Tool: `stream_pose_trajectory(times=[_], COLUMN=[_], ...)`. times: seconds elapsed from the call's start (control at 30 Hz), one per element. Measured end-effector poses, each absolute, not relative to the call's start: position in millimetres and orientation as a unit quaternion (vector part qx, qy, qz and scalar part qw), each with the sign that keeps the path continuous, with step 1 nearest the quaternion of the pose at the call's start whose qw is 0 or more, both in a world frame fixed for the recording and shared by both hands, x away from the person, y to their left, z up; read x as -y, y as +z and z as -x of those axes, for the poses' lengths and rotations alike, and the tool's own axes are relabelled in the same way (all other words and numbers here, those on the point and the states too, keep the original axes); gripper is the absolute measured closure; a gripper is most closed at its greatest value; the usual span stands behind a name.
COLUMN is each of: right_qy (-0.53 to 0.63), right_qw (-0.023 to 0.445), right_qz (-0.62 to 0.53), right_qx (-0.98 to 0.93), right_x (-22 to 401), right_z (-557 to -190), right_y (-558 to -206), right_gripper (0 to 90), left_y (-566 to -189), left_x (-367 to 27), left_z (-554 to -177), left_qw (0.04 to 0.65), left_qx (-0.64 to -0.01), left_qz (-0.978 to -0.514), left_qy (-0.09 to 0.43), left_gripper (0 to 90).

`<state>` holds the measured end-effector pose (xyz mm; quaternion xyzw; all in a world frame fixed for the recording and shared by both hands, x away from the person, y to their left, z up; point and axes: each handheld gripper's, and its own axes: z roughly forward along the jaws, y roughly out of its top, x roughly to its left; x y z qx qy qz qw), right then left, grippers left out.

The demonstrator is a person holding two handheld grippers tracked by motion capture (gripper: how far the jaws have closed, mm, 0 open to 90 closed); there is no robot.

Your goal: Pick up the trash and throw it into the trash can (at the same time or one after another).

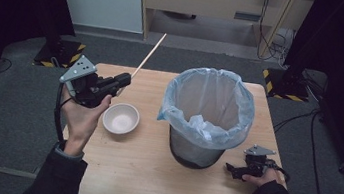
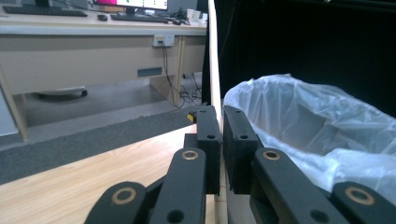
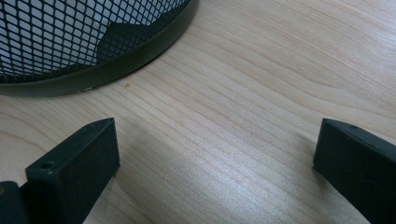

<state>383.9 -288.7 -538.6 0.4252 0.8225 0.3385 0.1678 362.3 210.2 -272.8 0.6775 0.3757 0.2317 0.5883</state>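
**Stick held up beside the bin**

High view: the left tool (image 1: 120, 83) is raised over the worktop (image 1: 139, 173), clenched on a thin stick (image 1: 149, 55) that angles up and away. A white bowl (image 1: 121, 118) sits just below it; the lined bin (image 1: 206, 114) stands to the right. The right tool (image 1: 235, 171) rests on the worktop near the bin's base.

Left gripper view: the jaws pinch the stick (image 2: 214, 60) near its lower end (a short hold on a long lever), so it could pivot or slip if swung.

Right gripper view: the jaws are spread wide, empty, beside the mesh bin (image 3: 88, 42); a careless nudge might shift it.
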Motion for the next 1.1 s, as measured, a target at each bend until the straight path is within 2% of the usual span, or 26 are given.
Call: stream_pose_trajectory(times=[0.63,1.1], right_qy=[0.34,0.34], right_qw=[0.169,0.169], right_qz=[-0.424,-0.424], right_qx=[-0.822,-0.822], right_x=[289,289], right_z=[-384,-384], right_y=[-539,-539], right_gripper=[0.5,0.5], left_y=[-257,-253], left_x=[-171,-127], left_z=[-370,-381], left_qw=[0.608,0.614], left_qx=[-0.343,-0.316], left_qz=[-0.681,-0.695], left_qy=[0.22,0.201], left_gripper=[85.6,85.6])
